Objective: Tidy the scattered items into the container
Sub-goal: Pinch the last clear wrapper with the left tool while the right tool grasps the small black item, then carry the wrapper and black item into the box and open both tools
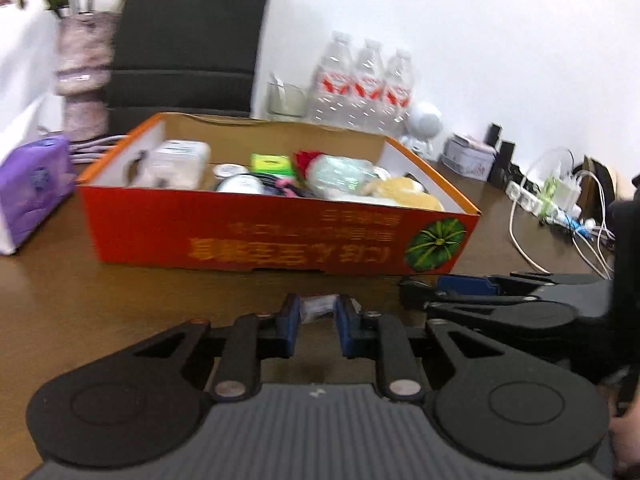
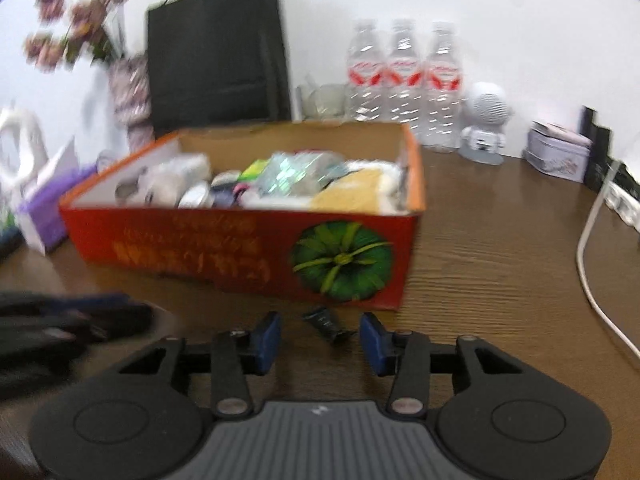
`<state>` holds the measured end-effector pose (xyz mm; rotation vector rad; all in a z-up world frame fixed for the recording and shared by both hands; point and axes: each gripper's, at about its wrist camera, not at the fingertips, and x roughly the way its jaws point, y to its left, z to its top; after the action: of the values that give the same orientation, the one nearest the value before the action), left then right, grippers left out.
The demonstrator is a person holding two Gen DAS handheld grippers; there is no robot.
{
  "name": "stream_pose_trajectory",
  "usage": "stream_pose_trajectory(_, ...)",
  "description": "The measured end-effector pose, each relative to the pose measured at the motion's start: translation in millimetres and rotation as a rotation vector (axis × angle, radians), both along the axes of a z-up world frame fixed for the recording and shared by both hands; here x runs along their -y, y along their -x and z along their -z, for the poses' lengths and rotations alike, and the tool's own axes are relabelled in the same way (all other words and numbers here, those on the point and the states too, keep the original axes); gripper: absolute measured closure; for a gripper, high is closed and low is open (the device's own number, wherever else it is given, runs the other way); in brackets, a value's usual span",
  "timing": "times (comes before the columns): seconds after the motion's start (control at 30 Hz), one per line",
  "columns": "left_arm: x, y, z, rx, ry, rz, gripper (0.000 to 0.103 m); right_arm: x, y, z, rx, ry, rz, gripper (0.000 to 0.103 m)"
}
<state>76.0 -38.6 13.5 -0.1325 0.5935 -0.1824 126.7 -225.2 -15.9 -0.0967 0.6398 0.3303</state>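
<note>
Blue-padded left gripper (image 1: 319, 314) clamps a small whitish packet (image 1: 318, 307) between its fingertips. Ahead of it sits the orange box (image 1: 280, 240), full of items. Right gripper (image 2: 319, 334) stands apart, a small black tube (image 2: 326, 324) lying untouched on the wooden table (image 2: 500, 280) between its fingers.

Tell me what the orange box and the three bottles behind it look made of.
Orange box: seemingly cardboard, glossy print outside, raw brown inner wall and frayed rim. Three bottles: clear, likely thin plastic, with glinting ridges and red labels.
</note>
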Motion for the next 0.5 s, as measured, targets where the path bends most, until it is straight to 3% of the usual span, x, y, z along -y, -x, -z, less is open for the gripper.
stream_pose_trajectory(0.03, -6, 5, -1, 0.001, 0.006, -0.007, 0.083, -4, 2, 0, 0.003, 0.011, -0.014, 0.088)
stream_pose_trajectory(0.07, -11, 11, -2, 0.001, 0.008, -0.011, 0.083, -6, 2, -1, -0.005, 0.005, -0.027, 0.098)
stream_pose_trajectory(0.1, -15, 17, -3, 0.006, 0.007, -0.014, 0.083, -9, 3, -2, -0.005, 0.012, -0.028, 0.101)
stream_pose_trajectory(0.2, -26, 35, -10, 0.032, 0.000, -0.021, 0.083, -17, 6, -1, 0.013, 0.048, -0.016, 0.103)
stream_pose_trajectory(0.33, -39, 59, -16, 0.062, -0.003, -0.031, 0.083, -20, 10, -2, 0.001, 0.022, -0.001, 0.103)
stream_pose_trajectory(0.4, -45, 68, -17, 0.067, 0.001, -0.046, 0.083, -18, 16, -3, -0.006, -0.031, 0.017, 0.096)
stream_pose_trajectory(0.43, -48, 71, -18, 0.069, 0.006, -0.055, 0.083, -17, 19, -4, -0.011, -0.061, 0.024, 0.088)
stream_pose_trajectory(0.47, -51, 74, -18, 0.069, 0.011, -0.063, 0.083, -17, 21, -5, -0.014, -0.086, 0.022, 0.071)
stream_pose_trajectory(0.5, -53, 76, -17, 0.069, 0.014, -0.071, 0.083, -20, 21, -6, -0.015, -0.097, 0.019, 0.063)
